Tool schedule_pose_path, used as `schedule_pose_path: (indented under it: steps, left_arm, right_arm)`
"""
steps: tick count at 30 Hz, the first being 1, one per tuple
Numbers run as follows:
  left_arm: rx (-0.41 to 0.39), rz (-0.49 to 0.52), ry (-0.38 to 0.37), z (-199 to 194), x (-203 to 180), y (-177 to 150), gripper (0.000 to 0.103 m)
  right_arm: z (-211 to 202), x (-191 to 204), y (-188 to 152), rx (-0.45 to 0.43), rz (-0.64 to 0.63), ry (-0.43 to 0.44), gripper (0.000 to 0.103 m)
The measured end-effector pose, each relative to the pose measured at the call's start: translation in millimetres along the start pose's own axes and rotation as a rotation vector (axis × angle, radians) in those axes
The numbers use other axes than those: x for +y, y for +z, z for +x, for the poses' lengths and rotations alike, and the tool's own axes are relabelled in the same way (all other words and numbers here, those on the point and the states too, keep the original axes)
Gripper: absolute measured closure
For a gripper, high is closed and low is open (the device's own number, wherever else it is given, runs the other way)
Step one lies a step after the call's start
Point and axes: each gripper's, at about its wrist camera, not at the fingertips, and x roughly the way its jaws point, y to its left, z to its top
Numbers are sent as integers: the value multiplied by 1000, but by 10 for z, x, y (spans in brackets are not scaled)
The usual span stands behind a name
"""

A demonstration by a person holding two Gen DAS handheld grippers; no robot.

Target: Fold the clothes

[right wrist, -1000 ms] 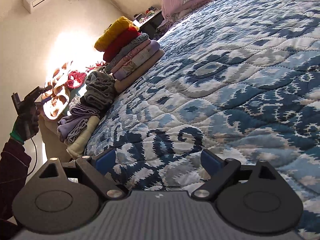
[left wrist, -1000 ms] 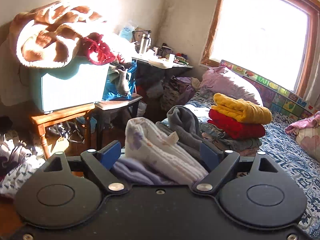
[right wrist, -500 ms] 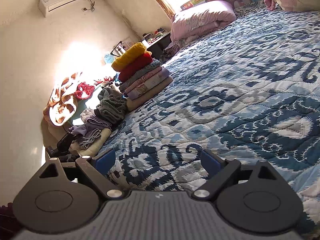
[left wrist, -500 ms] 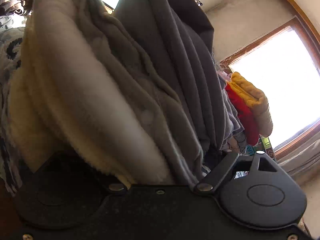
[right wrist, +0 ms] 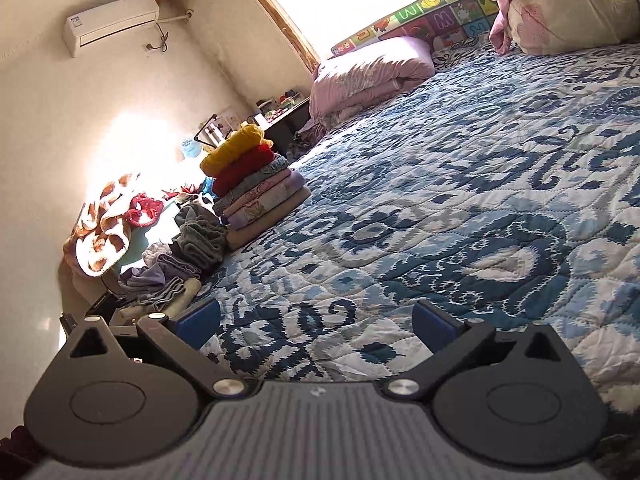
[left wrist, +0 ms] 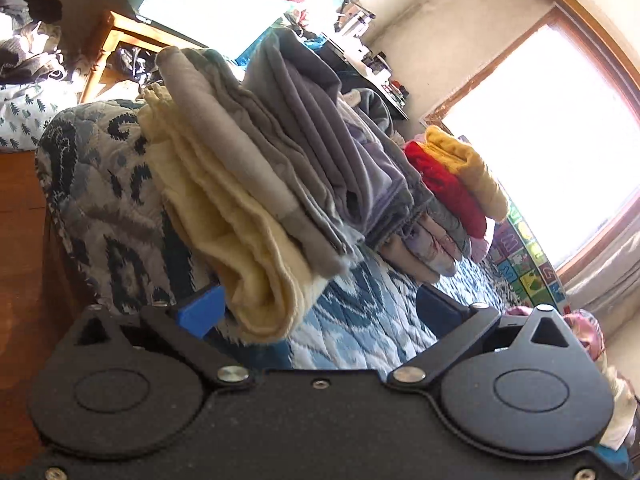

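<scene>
- Left gripper (left wrist: 316,304): jaws wide apart, nothing held. The cream folded garment (left wrist: 236,248) hangs over the bed's edge and juts in beside the left blue pad; contact with the pad cannot be told. Judged lined up at the pile's base to take hold low down.
- Right gripper (right wrist: 316,322): jaws spread wide, empty, held low over the quilted bed (right wrist: 460,208). Bare quilt between the pads. Judged parked over the open working space where a garment would be spread.
- Near pile (left wrist: 288,152): cream piece at the bottom, grey and lavender pieces layered above it, folds facing the left wrist camera. It sits at the bed's corner edge, probably to stay within reach from the floor side.
- Finished stack (right wrist: 256,184): yellow on top, red below it, then patterned pieces and a tan one at the base. It stands just beyond the near pile along the same edge, keeping the bed's centre free.
- Background: pink pillow (right wrist: 368,76) near the window end; blanket (right wrist: 104,228) heaped off the bed.
</scene>
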Motion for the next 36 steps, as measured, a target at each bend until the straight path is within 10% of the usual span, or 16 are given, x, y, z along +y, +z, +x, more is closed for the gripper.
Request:
schedule_pose_path:
  steps: [6,11,18,36]
  left_arm:
    - [132,299,-47,-310,-925,-760,0]
    - [59,603,-19,-634,-1990,-1272,0]
    - [85,762,-117,-970,-2942,-1736,0]
    - [179,963,-184,-794,-3875,-2567,0]
  right_arm:
    - [-91,229,200,11,-95,-82,0]
    - [-388,635,426,-50,-224,-136,0]
    - [-799,1065,657,-57,-277,-96,0]
    - [-1008,766,621,-26,-130,-499,0]
